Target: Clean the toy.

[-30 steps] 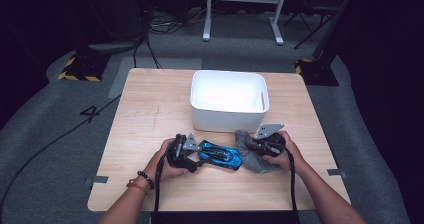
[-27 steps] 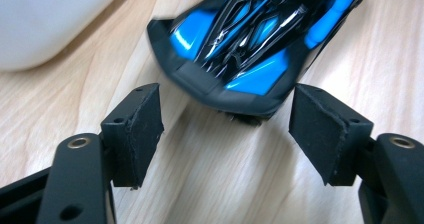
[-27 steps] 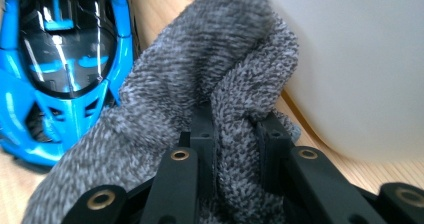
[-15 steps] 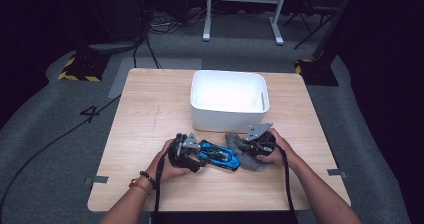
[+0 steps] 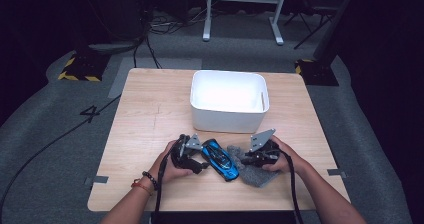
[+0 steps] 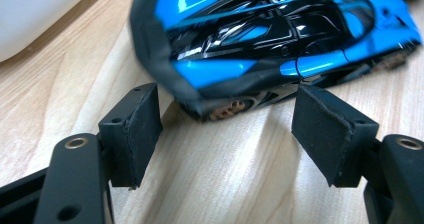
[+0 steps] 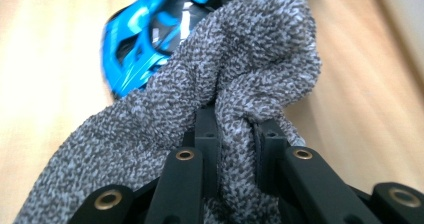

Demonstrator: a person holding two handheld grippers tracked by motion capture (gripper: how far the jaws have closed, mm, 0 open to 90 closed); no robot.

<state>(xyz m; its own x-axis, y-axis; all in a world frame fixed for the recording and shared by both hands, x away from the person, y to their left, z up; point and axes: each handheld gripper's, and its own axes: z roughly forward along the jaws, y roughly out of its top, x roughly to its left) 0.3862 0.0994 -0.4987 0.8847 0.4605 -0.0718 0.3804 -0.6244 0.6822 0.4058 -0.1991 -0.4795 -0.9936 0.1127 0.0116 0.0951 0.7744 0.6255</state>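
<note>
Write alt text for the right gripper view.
The right tool is shut on a fold of grey knitted cloth, which bunches up over its black jaws. Behind the cloth a blue and black toy car lies on the light wooden table.

A white bin [image 5: 229, 103] stood at the far middle of the wooden counter [image 5: 150, 114]. Grey tape [image 5: 96, 179] marked the counter's edges. Beyond it, cables [image 5: 150, 44] trailed over grey floor, near a yellow-and-black striped block [image 5: 76, 70] and a white stand [image 5: 243, 9].
</note>
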